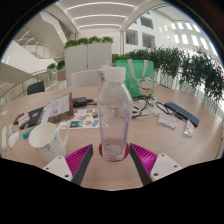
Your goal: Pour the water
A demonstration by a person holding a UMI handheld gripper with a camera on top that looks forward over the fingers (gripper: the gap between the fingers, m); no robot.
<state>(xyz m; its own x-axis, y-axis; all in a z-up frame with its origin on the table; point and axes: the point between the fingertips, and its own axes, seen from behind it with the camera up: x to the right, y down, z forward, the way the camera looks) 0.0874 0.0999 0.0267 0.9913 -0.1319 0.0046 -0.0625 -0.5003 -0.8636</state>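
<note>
Gripper view: my gripper point(111, 158) has its fingers pressed on the clear bottle point(113, 112), held upright over the table point(150, 135); the white cup point(47, 139) sits just left; I'd tilt slowly, mouth above its rim.

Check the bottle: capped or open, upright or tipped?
Capped and upright. The bottle stands vertical on the table between the gripper fingers, white cap on top. Water level: cannot tell.
</note>
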